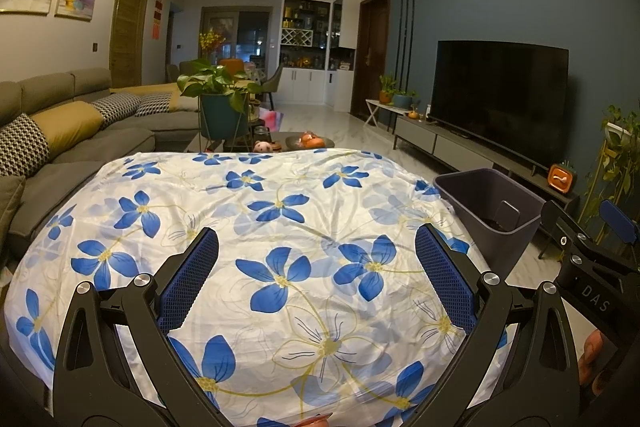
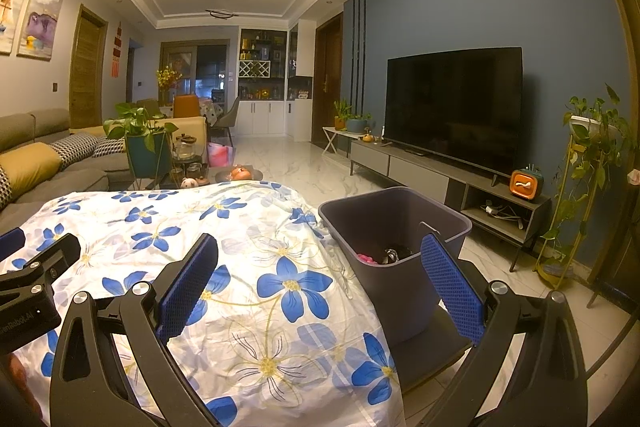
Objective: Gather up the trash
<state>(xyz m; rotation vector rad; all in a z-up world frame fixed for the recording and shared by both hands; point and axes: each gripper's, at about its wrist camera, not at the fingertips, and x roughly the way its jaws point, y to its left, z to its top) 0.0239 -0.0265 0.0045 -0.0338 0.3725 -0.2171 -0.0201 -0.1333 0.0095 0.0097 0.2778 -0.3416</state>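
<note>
A dark grey bin (image 2: 394,227) stands at the right edge of a table covered by a white cloth with blue flowers (image 2: 192,227). Pink and dark scraps lie inside the bin (image 2: 384,255). In the left wrist view the same bin (image 1: 486,205) sits at the right, its contents mostly hidden. My left gripper (image 1: 316,247) hovers open over the bare cloth (image 1: 280,227). My right gripper (image 2: 320,255) is open too, its right finger in front of the bin. Neither holds anything. Each gripper shows at the edge of the other's view.
A grey sofa (image 1: 80,131) with cushions runs along the left. Beyond the table stand a potted plant (image 1: 218,95) and a low table with small items. A TV (image 2: 454,105) on a console lines the blue right wall, with a plant stand (image 2: 580,179) near it.
</note>
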